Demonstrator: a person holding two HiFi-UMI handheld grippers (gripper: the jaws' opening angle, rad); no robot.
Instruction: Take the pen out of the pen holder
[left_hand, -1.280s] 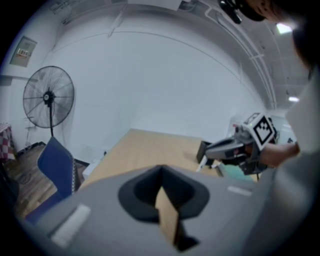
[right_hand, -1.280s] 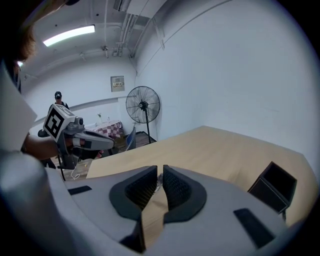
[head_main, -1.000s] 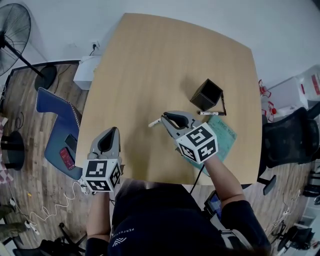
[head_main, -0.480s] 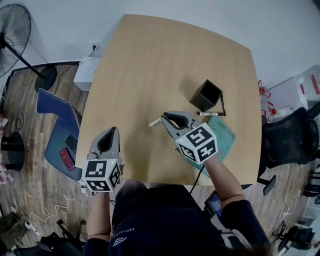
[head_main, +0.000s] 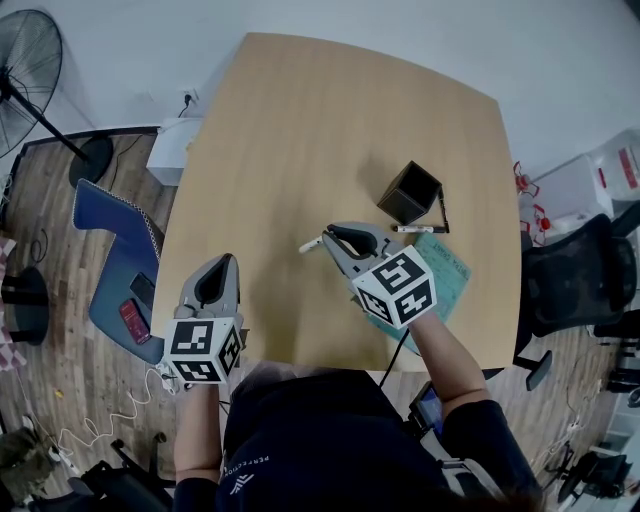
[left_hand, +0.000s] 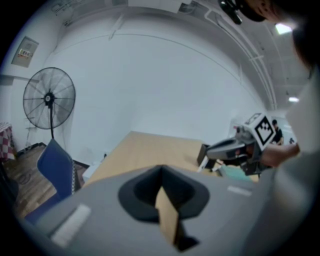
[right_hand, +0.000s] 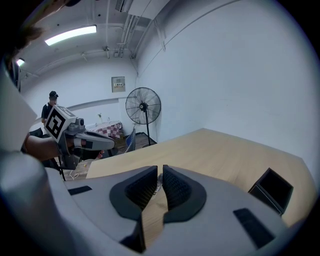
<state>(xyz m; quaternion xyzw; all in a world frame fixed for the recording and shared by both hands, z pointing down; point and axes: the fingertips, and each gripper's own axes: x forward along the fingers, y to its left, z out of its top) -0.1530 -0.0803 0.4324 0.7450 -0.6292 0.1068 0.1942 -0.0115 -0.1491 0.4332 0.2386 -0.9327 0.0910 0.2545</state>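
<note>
The black square pen holder (head_main: 411, 191) stands upright on the right part of the wooden table (head_main: 300, 130); it also shows in the right gripper view (right_hand: 272, 190). My right gripper (head_main: 324, 236) is left of and nearer than the holder, shut on a thin white pen (head_main: 310, 245) that sticks out leftward over the table. In the right gripper view the pen (right_hand: 158, 186) shows as a sliver between the ribbed pads of the gripper (right_hand: 160, 172). My left gripper (head_main: 229, 259) hovers at the table's near left edge, shut and holding nothing, as the left gripper view (left_hand: 161, 169) also shows.
A black pen (head_main: 444, 210) and a black-and-white marker (head_main: 415, 228) lie beside the holder, next to a green pad (head_main: 447, 262). A blue chair (head_main: 112, 250) and a standing fan (head_main: 30, 60) are left of the table, a black office chair (head_main: 580, 285) to the right.
</note>
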